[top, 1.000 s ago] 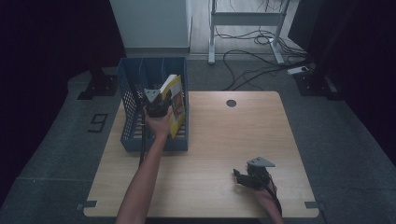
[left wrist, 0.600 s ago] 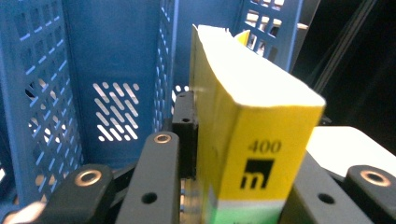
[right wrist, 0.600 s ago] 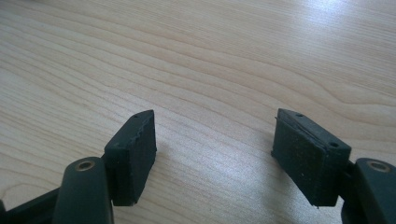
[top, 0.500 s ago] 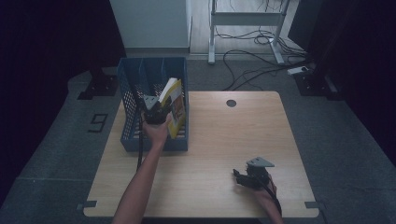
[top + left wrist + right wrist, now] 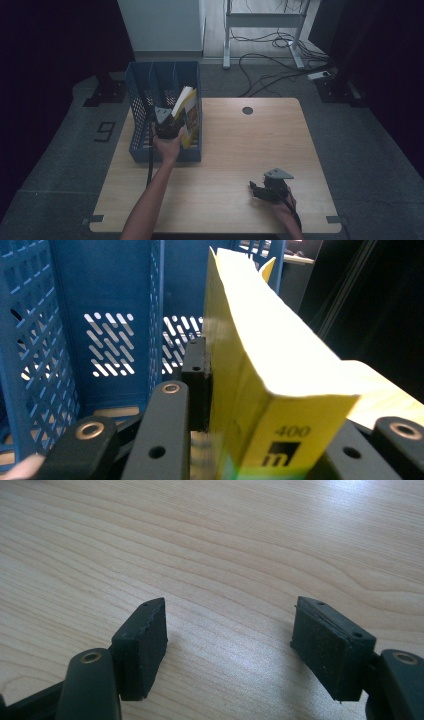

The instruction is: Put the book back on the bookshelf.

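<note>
Left gripper (image 5: 172, 120) eases off yellow book (image 5: 260, 370) beside blue rack wall (image 5: 107, 315).

In the left gripper view the yellow book (image 5: 280, 390) hides the right-hand jaw of the left gripper (image 5: 240, 405), so whether that pad presses on the cover cannot be told, and the book's lower end is cut off by the bottom edge, with its small print below the number too blurred to read. The blue file rack (image 5: 60, 340) runs out past the left and top edges there. In the high view the book's cover picture is too small to make out, and both forearms leave at the bottom edge.
</note>
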### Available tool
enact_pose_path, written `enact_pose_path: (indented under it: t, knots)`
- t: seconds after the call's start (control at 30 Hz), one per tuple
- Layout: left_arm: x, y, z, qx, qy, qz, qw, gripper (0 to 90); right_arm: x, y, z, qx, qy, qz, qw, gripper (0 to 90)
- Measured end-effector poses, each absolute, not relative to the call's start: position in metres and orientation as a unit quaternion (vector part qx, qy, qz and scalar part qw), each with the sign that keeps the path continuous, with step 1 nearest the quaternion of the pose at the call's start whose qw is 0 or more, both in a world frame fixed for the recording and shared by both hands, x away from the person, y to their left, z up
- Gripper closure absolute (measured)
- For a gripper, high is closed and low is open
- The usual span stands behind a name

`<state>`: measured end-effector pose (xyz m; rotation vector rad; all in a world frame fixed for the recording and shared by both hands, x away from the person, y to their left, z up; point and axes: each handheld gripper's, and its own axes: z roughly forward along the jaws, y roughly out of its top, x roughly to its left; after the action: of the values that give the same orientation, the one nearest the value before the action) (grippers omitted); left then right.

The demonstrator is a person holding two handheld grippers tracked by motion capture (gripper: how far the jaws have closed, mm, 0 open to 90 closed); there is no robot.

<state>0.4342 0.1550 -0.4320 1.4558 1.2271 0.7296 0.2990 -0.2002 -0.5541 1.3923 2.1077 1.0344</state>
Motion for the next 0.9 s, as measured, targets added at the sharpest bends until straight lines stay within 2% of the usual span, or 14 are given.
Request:
enact_pose_path:
  t: [0.23, 0.47, 0.6, 0.73, 0.9]
  knots:
    - [0.440, 0.159, -0.426, 0.618, 0.517, 0.285, 0.518, 63.8, 0.299, -0.200, -0.554, 0.499, 0.756, 0.371, 0.204, 28.9]
    - [0.447, 0.159, -0.416, 0.623, 0.516, 0.290, 0.512, 61.9, 0.299, -0.200, -0.554, 0.499, 0.756, 0.371, 0.204, 29.0]
    - [0.452, 0.157, -0.411, 0.630, 0.520, 0.286, 0.500, 65.7, 0.299, -0.201, -0.554, 0.498, 0.756, 0.371, 0.205, 29.0]
    - [0.453, 0.155, -0.410, 0.635, 0.518, 0.296, 0.491, 73.2, 0.299, -0.201, -0.554, 0.499, 0.755, 0.373, 0.203, 28.9]
    - [0.452, 0.153, -0.410, 0.635, 0.516, 0.306, 0.486, 74.8, 0.299, -0.201, -0.554, 0.499, 0.756, 0.372, 0.204, 28.9]
